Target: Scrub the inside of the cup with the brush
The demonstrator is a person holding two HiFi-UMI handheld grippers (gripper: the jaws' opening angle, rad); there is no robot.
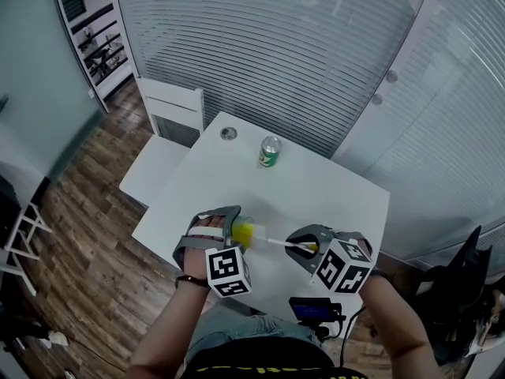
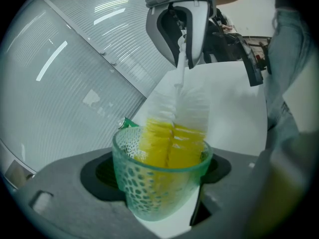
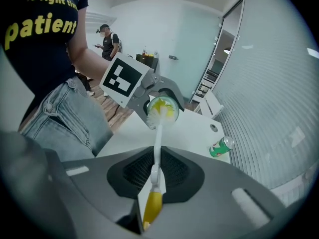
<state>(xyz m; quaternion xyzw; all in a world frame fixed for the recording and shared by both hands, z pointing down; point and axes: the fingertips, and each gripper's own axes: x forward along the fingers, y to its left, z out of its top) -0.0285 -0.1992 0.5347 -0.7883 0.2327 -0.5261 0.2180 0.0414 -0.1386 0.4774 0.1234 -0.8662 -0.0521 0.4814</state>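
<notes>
**Brush head sits in the cup**

I have the cup [image 2: 159,183] in my left gripper [image 1: 235,229]. Its two jaws stand wide, one on each side, and both press on the green see-through wall with its dotted pattern. The cup is held up off the white table [image 1: 316,196], over the near part of it, with its mouth tipped toward my right gripper [image 1: 301,249].

My right gripper's jaws are nearly together and pinch the thin handle of the brush [image 2: 173,128]. The yellow end of the handle pokes out behind the jaws. The white stem runs forward from them to the cup.

The brush head is in the cup — the yellow bristles are down inside, and the white bristles stick out past the rim.

Farther off on the table stands a green can [image 1: 270,151], well apart from the cup. A small round thing [image 1: 228,133] is set in the table top near the far corner. A white chair [image 1: 170,117] stands just beside that end of the table.
</notes>
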